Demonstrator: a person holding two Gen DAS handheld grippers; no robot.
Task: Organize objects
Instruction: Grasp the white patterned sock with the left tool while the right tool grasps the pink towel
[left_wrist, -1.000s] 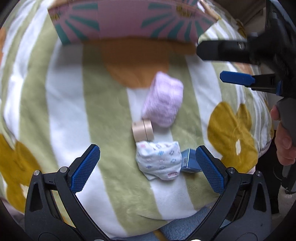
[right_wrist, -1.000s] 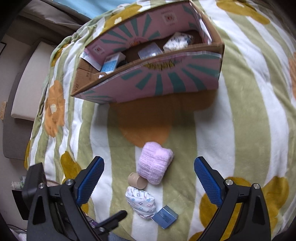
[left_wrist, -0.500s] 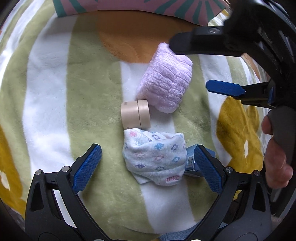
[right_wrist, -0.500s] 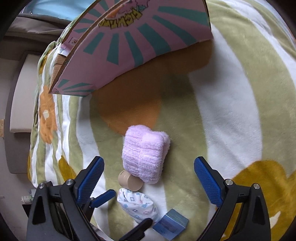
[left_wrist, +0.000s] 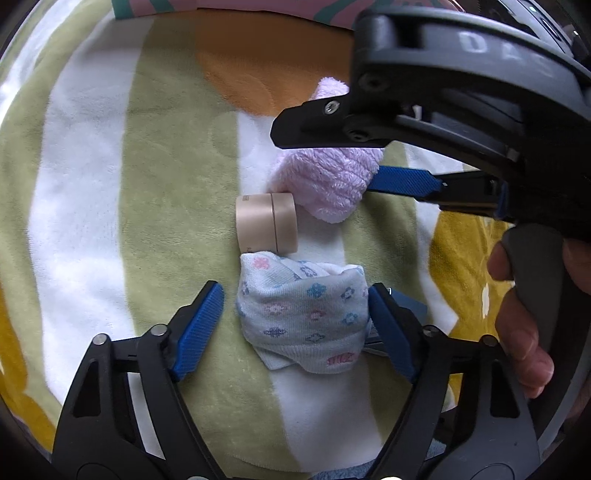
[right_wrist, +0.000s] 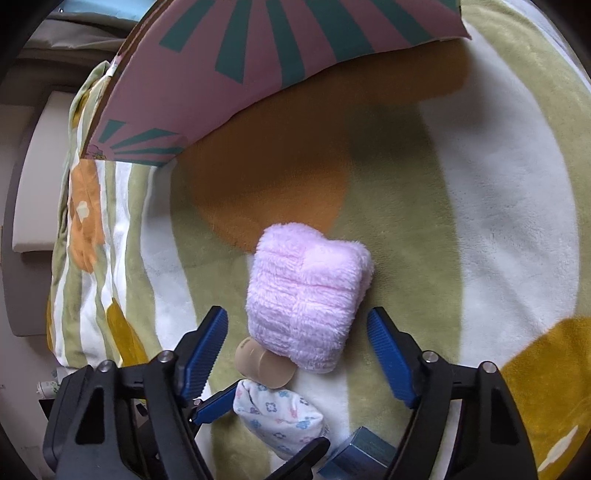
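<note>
A white floral-print cloth bundle (left_wrist: 304, 317) lies on the striped blanket between the open fingers of my left gripper (left_wrist: 295, 325); it also shows in the right wrist view (right_wrist: 280, 417). A folded pink fluffy towel (right_wrist: 306, 299) lies between the open fingers of my right gripper (right_wrist: 297, 350); in the left wrist view the towel (left_wrist: 328, 181) is partly hidden by the right gripper. A beige round jar (left_wrist: 266, 223) lies on its side between towel and bundle. A small blue box (right_wrist: 360, 458) lies right of the bundle.
A pink cardboard box with teal rays (right_wrist: 280, 66) stands at the far end of the green, white and orange blanket (right_wrist: 498, 184). The blanket's left edge drops toward a grey floor (right_wrist: 22, 258).
Both grippers have moved down and forward. The left now straddles the floral bundle, the right straddles the pink towel. The pink box has slid to the top of both views.
</note>
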